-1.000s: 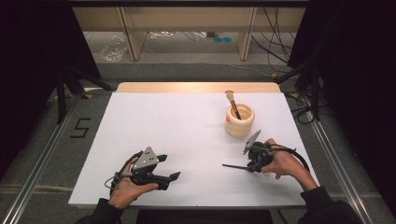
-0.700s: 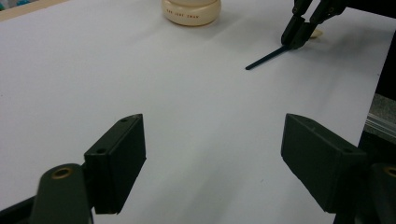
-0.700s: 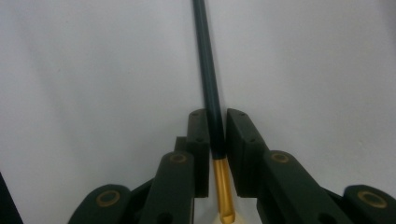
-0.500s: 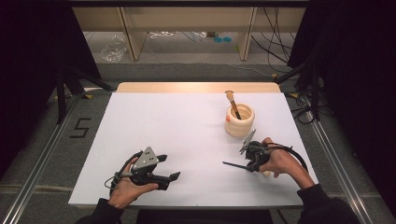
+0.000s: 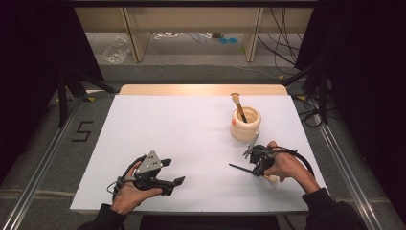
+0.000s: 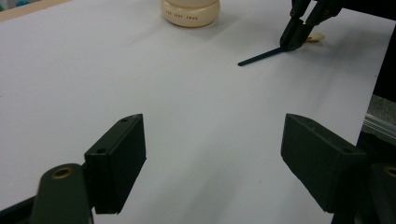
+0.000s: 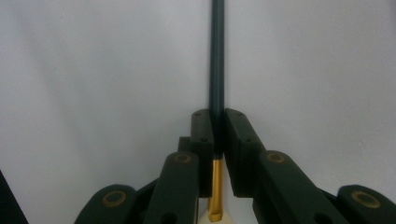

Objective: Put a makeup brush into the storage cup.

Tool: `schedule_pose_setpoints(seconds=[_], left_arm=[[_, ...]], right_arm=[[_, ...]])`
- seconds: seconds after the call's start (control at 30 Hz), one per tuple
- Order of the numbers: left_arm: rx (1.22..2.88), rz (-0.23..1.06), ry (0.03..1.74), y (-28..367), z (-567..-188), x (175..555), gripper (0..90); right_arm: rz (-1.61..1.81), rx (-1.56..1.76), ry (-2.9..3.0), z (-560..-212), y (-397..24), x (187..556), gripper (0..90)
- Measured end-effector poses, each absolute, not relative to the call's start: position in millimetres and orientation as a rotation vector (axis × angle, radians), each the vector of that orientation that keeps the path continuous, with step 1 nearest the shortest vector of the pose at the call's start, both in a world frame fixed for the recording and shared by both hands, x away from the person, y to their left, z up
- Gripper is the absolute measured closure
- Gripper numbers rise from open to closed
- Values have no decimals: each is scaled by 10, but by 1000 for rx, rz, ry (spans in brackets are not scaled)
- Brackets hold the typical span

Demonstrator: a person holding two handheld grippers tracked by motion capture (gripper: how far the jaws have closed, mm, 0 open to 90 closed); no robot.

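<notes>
A thin dark brush handle (image 7: 217, 56), lying on the white table (image 5: 191, 129) just in front of the cream mortar (image 5: 245, 123), is clamped by the right gripper (image 5: 252, 166), whose jaws have just been closing, while the left gripper (image 5: 173, 178), well apart, is held open.

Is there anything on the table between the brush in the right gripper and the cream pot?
Nothing visible. The right gripper is shut on the brush, and only bare white table lies between it and the cream pot, which already holds another brush.
</notes>
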State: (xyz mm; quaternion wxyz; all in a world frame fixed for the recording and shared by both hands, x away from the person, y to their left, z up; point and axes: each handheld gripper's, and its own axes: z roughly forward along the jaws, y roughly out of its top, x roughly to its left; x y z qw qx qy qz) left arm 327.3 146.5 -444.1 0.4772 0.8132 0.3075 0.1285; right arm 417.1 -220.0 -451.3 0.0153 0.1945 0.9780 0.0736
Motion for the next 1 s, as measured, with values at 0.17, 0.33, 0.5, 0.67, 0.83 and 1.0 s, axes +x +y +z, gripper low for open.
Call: schedule_pose_setpoints(seconds=[0.17, 0.33, 0.5, 0.67, 0.83, 1.0], left_arm=[[1987, 315, 751, 1464, -4440, 3272, 221], [1987, 315, 750, 1468, -4439, 3273, 222], [1988, 318, 750, 1470, -4438, 3273, 222], [1988, 314, 750, 1464, -4441, 3273, 222], [1988, 317, 750, 1470, -4439, 3275, 222], [1986, 316, 753, 1469, -4441, 3276, 223]], right_arm=[[215, 622, 3032, -4510, -2179, 4156, 831], [199, 595, 3030, -4506, -2161, 4139, 831], [180, 491, 3011, -4476, -2142, 4130, 832], [240, 502, 2973, -4391, -2111, 4100, 832], [276, 496, 2950, -4342, -2096, 4099, 832], [335, 518, 2913, -4208, -2129, 4115, 832]])
